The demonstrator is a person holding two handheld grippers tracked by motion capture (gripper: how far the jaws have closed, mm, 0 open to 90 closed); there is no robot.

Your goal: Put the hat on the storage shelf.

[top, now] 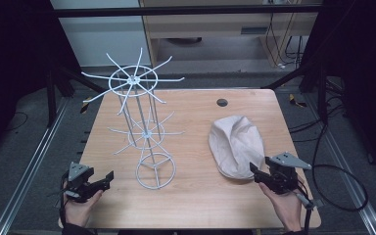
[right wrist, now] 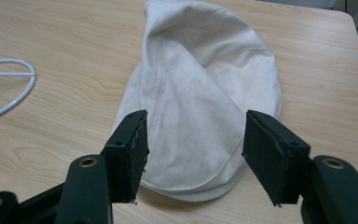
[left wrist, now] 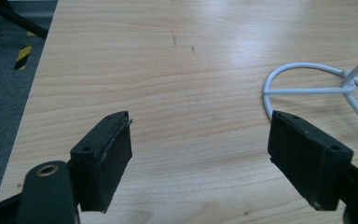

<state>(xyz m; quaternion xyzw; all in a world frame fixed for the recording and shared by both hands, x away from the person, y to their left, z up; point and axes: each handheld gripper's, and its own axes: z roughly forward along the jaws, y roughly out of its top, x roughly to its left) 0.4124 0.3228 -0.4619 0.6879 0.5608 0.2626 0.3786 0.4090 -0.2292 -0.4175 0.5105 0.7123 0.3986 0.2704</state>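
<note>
Wood table (top: pixel 196 196) w/ white cap (top: pixel 236 144), wire rack (top: pixel 142 122); grey floor.

In the left gripper view we see only part of the white wire rack (left wrist: pixel 307 88): its base ring runs off the right edge and behind the right-hand jaw, and its post is cut off almost at once. In the right gripper view the rack's base ring (right wrist: pixel 9 88) is clipped by the left edge. There, the near rim of the cream cap (right wrist: pixel 200 93) sits partly behind the two jaws. In the high view we cannot tell the small dark round spot (top: pixel 222 102) on the table (top: pixel 196 196).
</note>
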